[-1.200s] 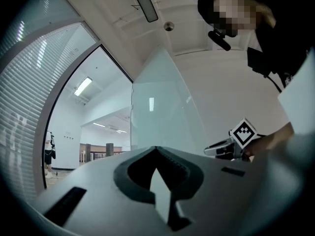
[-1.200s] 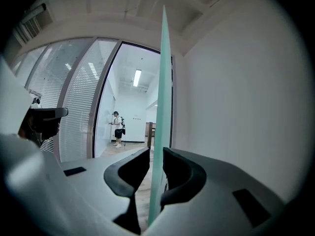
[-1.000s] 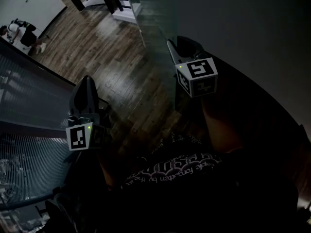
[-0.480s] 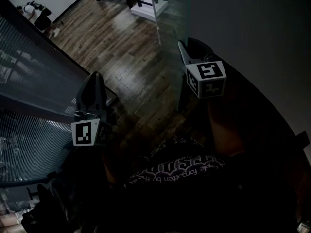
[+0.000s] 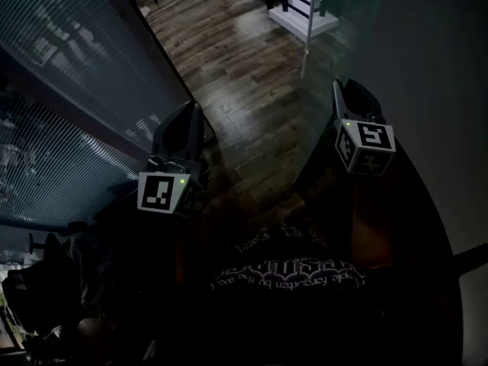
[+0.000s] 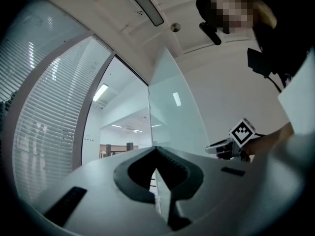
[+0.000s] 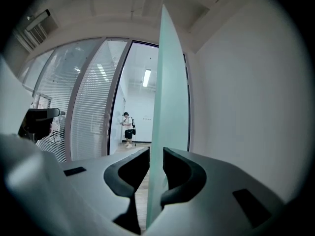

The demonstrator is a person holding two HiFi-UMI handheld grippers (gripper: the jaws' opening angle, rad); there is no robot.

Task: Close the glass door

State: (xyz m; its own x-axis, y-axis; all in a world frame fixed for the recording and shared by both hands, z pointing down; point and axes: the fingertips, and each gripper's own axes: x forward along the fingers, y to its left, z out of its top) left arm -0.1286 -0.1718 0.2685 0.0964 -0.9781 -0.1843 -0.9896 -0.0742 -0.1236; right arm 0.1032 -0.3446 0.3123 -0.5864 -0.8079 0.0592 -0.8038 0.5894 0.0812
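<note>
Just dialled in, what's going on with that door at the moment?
A person with a gripper in each hand is working the glass door. The right gripper has its jaws closed on the door's free edge, which runs straight between them. The left gripper is shut on nothing, off to the side. The door stands open, with a lit corridor showing past it.

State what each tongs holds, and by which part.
The right tongs clamp the translucent glass door panel at its free vertical edge; the left tongs are shut, empty.
</note>
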